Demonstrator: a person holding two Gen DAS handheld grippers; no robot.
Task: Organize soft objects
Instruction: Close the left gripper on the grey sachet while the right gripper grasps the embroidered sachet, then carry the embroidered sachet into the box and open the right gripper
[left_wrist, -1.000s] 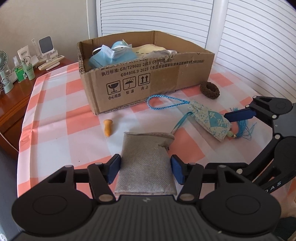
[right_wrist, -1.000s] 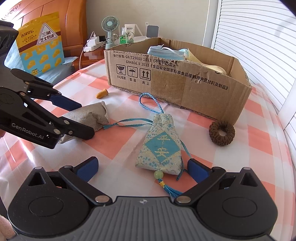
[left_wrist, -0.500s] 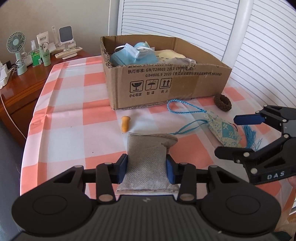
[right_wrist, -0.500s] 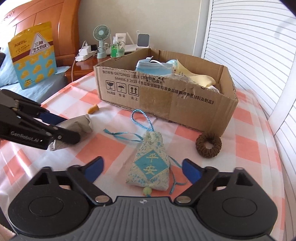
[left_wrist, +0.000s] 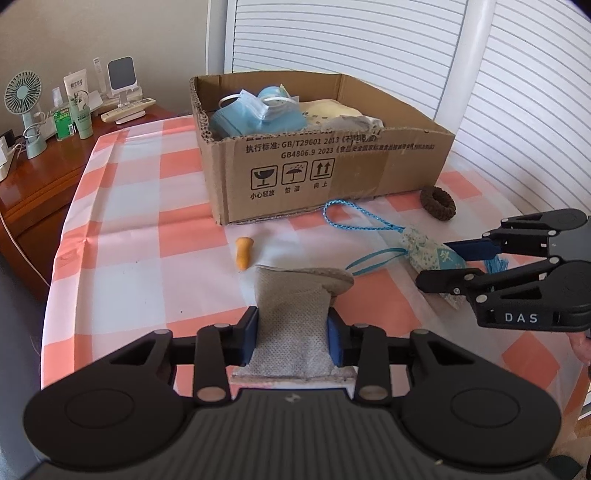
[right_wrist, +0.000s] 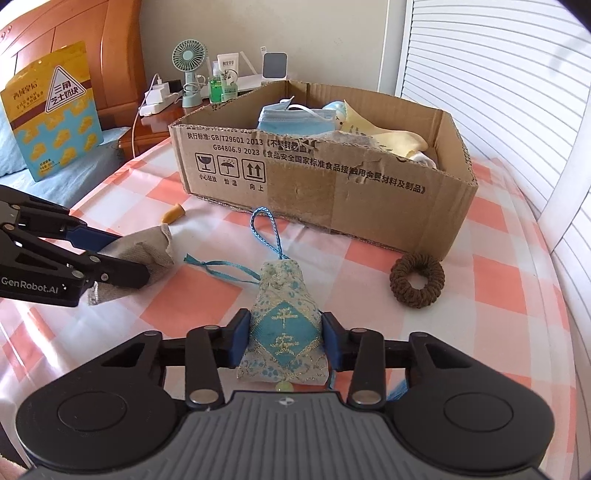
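On the checked tablecloth (left_wrist: 122, 236) in front of the cardboard box (left_wrist: 332, 173), both grippers angle steeply down. The left gripper (left_wrist: 291, 338) is closing — its blue pads already pinch the grey pouch (left_wrist: 291, 317). Beside it the right gripper (right_wrist: 284, 345) is closing too, pads pressed to the sides of the blue sachet (right_wrist: 282, 332), which lies on the cloth.

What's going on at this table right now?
A person works two handheld grippers at once. The left gripper is closing on a grey pouch; the right gripper is closing on a blue embroidered sachet. Both lie on the checked tablecloth, before a cardboard box holding face masks.
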